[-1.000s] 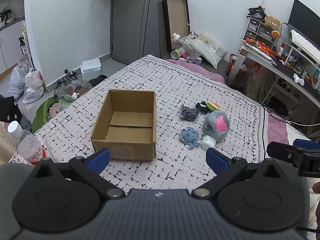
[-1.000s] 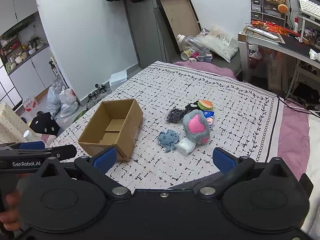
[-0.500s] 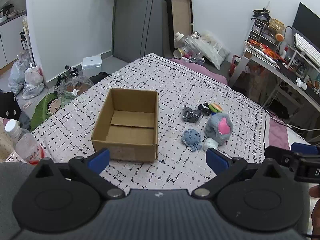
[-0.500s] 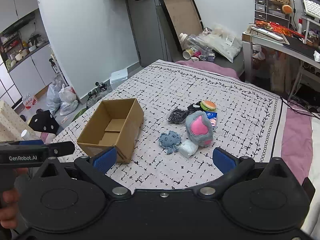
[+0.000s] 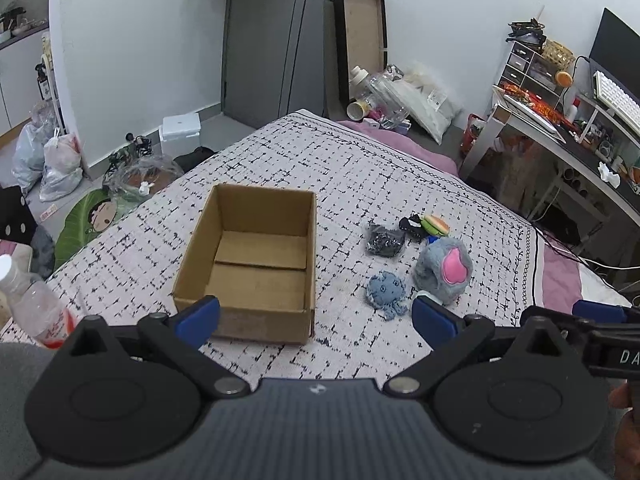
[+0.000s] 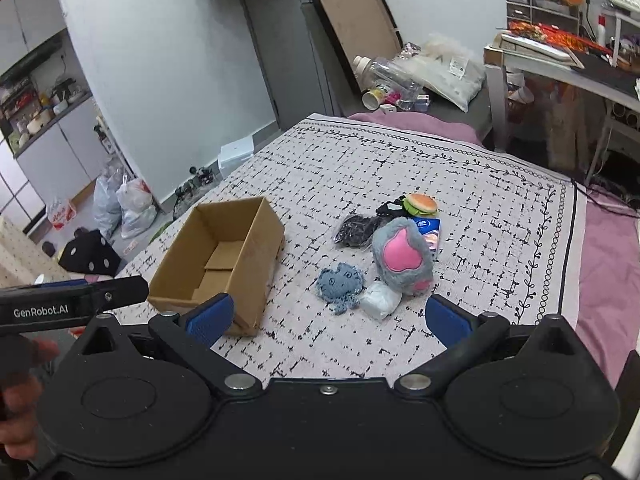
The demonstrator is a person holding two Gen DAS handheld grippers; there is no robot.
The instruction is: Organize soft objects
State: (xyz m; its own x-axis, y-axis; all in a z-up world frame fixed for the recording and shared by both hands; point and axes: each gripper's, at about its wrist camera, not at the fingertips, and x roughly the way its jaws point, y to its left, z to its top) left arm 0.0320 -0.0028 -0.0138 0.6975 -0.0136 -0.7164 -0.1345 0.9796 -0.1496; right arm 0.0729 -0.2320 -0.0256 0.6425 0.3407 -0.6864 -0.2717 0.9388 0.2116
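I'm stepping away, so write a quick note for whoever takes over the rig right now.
Left gripper: open, holding nothing, above the bed's near edge.
Right gripper: open, holding nothing.
Cardboard box: on the bed, nothing in it.
Right of the box: blue octopus, grey-pink plush, white pouch, black bag, burger toy.
Done: nothing boxed.
Left: likely move every soft item into the box.

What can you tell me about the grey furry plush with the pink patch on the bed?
The grey plush is a rounded, long-furred soft toy with a glossy pink patch shaped like an apple or paw facing up and a smaller pink spot near its lower edge. It lies on the patterned bedspread, right of the cardboard box, apart from it. A white pouch touches its near side; a blue packet peeks from behind.
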